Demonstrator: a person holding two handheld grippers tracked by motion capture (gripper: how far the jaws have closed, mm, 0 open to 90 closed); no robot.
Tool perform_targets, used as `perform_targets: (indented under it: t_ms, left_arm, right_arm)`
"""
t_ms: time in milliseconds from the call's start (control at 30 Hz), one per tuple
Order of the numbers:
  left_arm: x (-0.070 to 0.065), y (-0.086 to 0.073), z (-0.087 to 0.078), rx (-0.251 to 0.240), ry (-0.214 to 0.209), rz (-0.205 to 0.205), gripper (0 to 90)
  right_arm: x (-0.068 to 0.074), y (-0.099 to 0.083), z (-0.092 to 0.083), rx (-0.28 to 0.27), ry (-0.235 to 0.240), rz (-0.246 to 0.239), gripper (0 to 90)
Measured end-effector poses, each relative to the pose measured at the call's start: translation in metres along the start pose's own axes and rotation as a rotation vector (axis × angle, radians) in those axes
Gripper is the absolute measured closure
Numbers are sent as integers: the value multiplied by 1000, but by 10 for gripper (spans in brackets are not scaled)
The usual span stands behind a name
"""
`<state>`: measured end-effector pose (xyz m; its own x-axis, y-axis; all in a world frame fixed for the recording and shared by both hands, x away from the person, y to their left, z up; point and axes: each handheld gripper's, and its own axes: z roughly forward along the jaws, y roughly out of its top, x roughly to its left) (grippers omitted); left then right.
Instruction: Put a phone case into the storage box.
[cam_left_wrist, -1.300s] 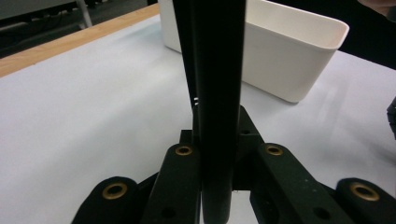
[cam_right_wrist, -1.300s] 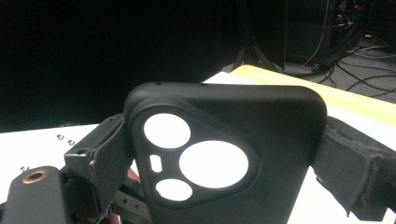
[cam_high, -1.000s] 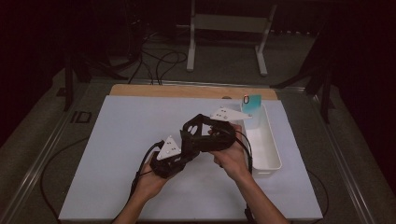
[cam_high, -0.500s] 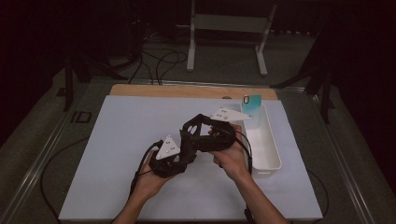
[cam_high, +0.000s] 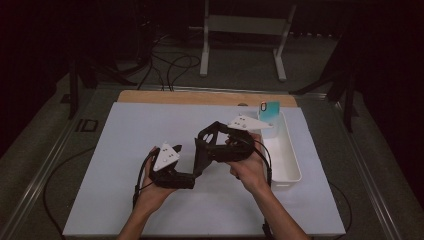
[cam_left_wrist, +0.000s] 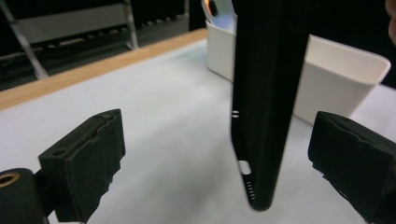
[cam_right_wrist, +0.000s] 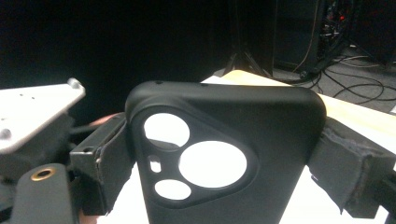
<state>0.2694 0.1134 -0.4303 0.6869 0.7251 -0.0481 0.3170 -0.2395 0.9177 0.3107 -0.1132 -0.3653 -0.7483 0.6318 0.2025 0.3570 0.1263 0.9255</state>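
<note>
Right gripper (cam_right_wrist: 219, 154) holds the black phone case (cam_right_wrist: 224, 154); left gripper (cam_left_wrist: 224, 154) lets go.
The right jaws squeeze its two sides to keep it up. The left jaws have just been opening wide, the case's edge between them, untouched.

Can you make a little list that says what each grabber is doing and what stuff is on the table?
held thing: black phone case
right gripper: shut on the case's two sides
left gripper: jaws have just been opening; case hangs between them, untouched
case position: upright, above the table
table: white top, wooden far edge
white bin: beside the right hand
in the bin: a turquoise phone, leaning at the far end
</note>
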Motion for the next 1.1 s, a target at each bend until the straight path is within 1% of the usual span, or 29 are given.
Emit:
perform_targets:
  t_ms: [33,67,167,200,233,267,300,333,467,533,567,633,700,733,767,800,867,967,1033,1100]
  left_arm:
    - [3,0,-3,-3,13,-3,30]
    - [6,-1,-6,-10,14,-10,24]
    - [14,-5,-16,-35,40,-29,15]
    - [16,-7,-19,-44,57,-29,15]
    - [18,-10,-22,-53,87,-24,16]
    - [20,-12,-25,-58,106,-19,25]
    - [23,-15,-28,-62,110,-19,23]
    - [25,-18,-31,-68,125,-20,17]
    - [32,-30,-41,-66,172,-18,9]
    - [36,-37,-45,-67,208,-19,7]
    - [38,-40,-48,-64,218,-21,7]
    - [43,-49,-52,-66,259,-30,7]
    - [47,-56,-56,-67,269,-47,6]
    - [47,-56,-56,-67,269,-47,6]
    - [49,-63,-59,-67,283,-57,6]
    - [50,-67,-61,-67,285,-61,6]
    - [51,-74,-64,-66,301,-57,6]
    - [52,-85,-64,-68,332,-63,6]
    - [53,-89,-62,-59,328,-69,6]
    - [52,-91,-60,-53,332,-58,6]
  right_arm:
    - [-1,0,0,4,0,-2,138]
    - [-1,0,0,5,-2,-1,139]
    - [-3,-1,-1,3,-6,4,139]
    - [-3,-1,-1,3,-6,3,138]
    - [-3,-1,-1,2,-7,3,138]
    - [-4,-1,-1,3,-8,2,139]
    - [-4,-1,-1,0,-9,2,138]
    - [-4,-1,-1,2,-11,2,138]
    - [-4,-1,-1,6,-18,1,138]
    - [-5,-1,-1,5,-18,0,138]
    - [-5,-1,-1,6,-19,0,138]
    - [-5,-2,-1,6,-21,1,138]
    - [-5,-2,0,7,-23,-1,138]
    - [-5,-2,0,7,-23,-1,138]
    - [-5,-1,0,9,-25,-2,139]
    - [-6,-1,0,10,-27,-10,138]
    - [-6,0,1,8,-30,-11,139]
    - [-7,1,1,8,-39,-13,138]
    - [-8,3,2,4,-40,-14,138]
    - [-8,3,2,3,-40,-9,138]
